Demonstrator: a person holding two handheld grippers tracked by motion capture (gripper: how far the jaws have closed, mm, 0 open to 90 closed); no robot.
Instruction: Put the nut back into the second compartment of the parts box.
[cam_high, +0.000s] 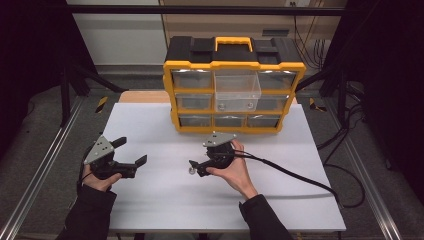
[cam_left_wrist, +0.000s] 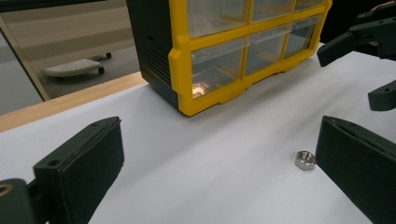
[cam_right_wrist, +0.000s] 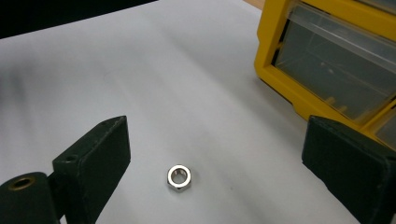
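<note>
Nut (cam_right_wrist: 179, 177) lies flat on the white tabletop (cam_high: 150, 200), between my right gripper's (cam_high: 196, 166) spread fingers (cam_right_wrist: 91, 161), touching neither. My left gripper (cam_high: 131, 152) hovers well apart to the left, fingers (cam_left_wrist: 79, 165) also spread, empty. The yellow organizer (cam_high: 234, 95) stands at the far edge, its middle top drawer (cam_high: 237, 90) pulled out

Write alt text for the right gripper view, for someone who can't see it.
A small silver hex nut lies flat on the white table, between the wide-open black jaws of the right gripper and touching neither. The corner of a yellow drawer cabinet with clear drawers stands at the upper right.
</note>
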